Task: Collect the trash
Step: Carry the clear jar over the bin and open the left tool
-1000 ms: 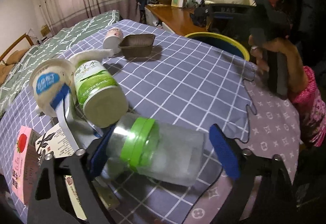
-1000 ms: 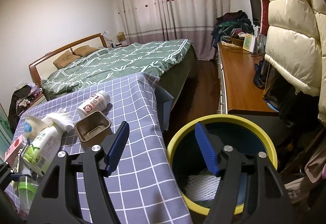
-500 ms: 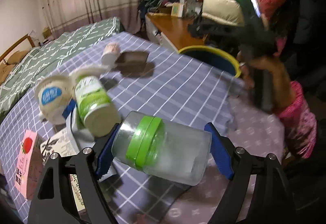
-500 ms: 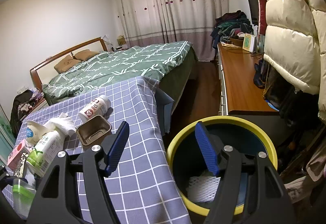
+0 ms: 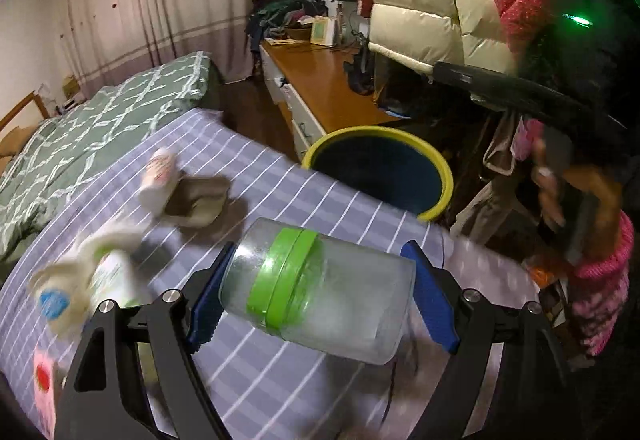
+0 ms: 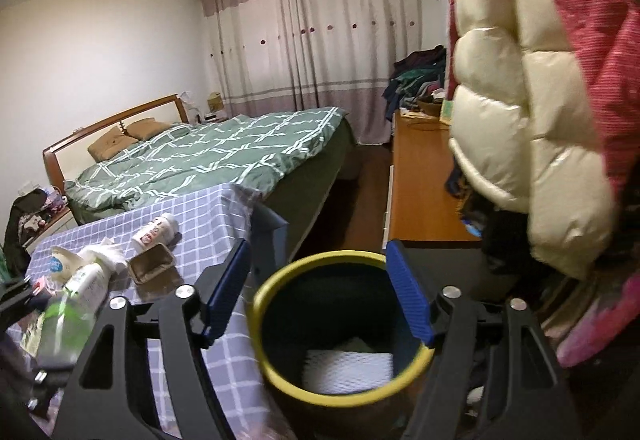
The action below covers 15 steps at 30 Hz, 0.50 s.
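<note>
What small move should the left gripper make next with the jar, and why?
Probably carry the clear jar with the green band further toward the yellow-rimmed bin. The left gripper holds it lifted above the checked tablecloth, and the bin stands open just beyond the table edge.

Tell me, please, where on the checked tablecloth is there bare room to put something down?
Free: the checked tablecloth between the brown tray and the yellow-rimmed bin, and the near strip under the jar held in the left tool. Crowded: the left side, around the green-label bottle, tissue and cup.
</note>
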Tool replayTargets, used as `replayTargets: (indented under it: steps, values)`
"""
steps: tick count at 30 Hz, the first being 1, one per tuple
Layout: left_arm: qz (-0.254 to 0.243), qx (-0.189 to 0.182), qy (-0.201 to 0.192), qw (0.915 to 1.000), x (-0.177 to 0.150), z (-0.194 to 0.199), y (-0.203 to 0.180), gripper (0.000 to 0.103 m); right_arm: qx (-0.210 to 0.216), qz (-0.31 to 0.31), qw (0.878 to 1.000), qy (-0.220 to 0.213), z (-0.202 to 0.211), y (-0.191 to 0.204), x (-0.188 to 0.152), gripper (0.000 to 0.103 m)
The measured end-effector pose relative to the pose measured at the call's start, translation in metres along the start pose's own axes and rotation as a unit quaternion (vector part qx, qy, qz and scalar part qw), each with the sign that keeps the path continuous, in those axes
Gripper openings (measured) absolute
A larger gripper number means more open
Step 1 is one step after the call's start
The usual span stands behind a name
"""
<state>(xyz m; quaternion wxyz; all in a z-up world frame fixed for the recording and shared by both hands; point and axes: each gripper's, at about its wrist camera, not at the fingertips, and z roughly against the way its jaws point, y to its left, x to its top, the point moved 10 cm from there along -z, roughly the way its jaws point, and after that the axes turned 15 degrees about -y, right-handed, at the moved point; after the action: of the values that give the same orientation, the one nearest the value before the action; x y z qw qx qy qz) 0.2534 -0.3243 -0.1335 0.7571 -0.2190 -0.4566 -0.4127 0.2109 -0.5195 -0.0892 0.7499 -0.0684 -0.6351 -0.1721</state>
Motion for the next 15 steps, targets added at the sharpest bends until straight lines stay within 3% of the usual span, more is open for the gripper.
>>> replayTargets:
  steps: [9, 15]
  values:
    - [-0.015, -0.025, 0.026, 0.9992, 0.042, -0.109, -0.041, 0.081, -0.036, -0.034, 0.999, -0.017, 0.038, -0.065, 0.002, 0.069]
    - [0.001, -0.023, 0.059, 0.998, 0.051, -0.178, -0.06, 0.081, -0.051, -0.046, 0.997, -0.02, 0.045, -0.084, 0.003, 0.069]
